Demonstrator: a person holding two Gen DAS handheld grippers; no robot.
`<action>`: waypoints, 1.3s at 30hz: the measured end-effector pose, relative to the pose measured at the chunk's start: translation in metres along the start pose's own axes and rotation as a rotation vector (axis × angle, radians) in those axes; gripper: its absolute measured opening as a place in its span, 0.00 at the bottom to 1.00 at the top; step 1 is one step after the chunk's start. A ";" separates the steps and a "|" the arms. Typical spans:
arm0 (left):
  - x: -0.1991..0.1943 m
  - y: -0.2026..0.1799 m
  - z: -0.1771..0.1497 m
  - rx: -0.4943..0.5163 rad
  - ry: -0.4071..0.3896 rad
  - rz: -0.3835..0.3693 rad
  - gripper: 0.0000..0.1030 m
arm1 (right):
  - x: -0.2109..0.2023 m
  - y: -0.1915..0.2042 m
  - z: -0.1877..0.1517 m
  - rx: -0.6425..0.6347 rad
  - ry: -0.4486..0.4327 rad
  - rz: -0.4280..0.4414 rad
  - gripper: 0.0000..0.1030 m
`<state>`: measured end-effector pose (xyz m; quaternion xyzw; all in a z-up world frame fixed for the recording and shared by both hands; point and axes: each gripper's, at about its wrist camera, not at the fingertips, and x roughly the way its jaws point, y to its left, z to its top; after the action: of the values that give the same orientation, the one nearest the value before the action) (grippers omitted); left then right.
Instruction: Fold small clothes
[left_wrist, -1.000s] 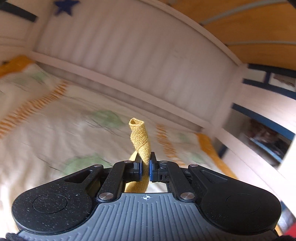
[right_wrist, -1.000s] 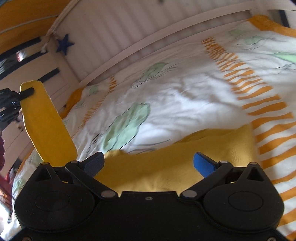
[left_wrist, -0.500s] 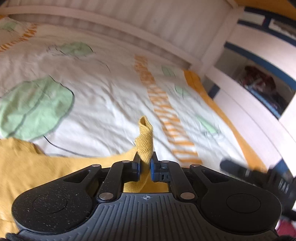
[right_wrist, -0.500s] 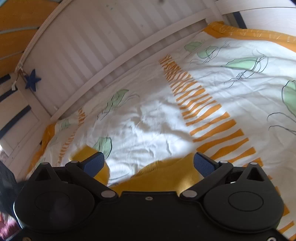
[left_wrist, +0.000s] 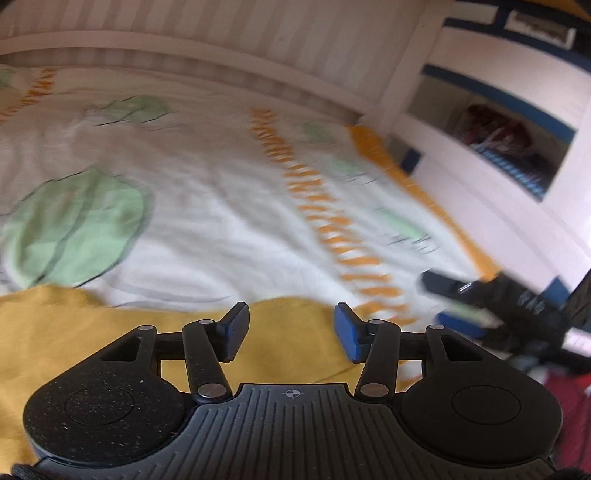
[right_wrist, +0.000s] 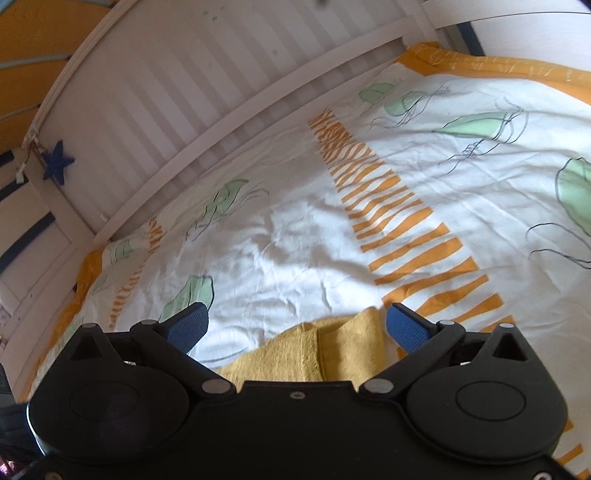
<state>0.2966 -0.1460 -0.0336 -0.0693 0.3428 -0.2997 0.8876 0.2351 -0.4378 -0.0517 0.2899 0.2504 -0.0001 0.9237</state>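
**Operator:** My left gripper (left_wrist: 291, 328) is opening as I speak. The yellow garment (left_wrist: 74, 332) lies under and between its blue pads (left_wrist: 236, 330), but they no longer press on it, so I hold nothing on that side.

**Colleague:** And the right?

**Operator:** The right gripper (right_wrist: 295, 326) stands wide open and empty, hovering just above a folded edge of the same garment, which lies on the bed (right_wrist: 295, 236) on the patterned duvet. In the right view I see one flap laid over another, with a seam between them.

**Colleague:** What worries you?

**Operator:** Mainly the release. The knit looks soft and a bit clingy; if a thread catches a pad as I pull the left gripper back, I judge it could drag the flap open and undo the fold. The left view is blurred, so I cannot tell whether the cloth has settled flat.

**Colleague:** Anything else?

**Operator:** The duvet is wrinkled and soft, so a pinch that goes too deep might gather bedding along with the garment. Also, both grippers are near each other; I see the right one at the edge of the left view, so a careless sweep could knock them together.
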 end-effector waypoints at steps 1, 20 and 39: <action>-0.002 0.009 -0.004 -0.001 0.011 0.033 0.48 | 0.002 0.002 -0.002 -0.009 0.009 0.005 1.00; -0.053 0.179 -0.062 -0.015 0.118 0.402 0.55 | 0.044 0.021 -0.049 -0.172 0.162 0.033 1.00; -0.044 0.201 -0.057 -0.149 0.114 0.340 0.73 | 0.067 0.013 -0.067 -0.126 0.168 0.099 1.00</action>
<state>0.3318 0.0474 -0.1178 -0.0589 0.4207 -0.1227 0.8969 0.2642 -0.3816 -0.1235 0.2422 0.3120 0.0855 0.9147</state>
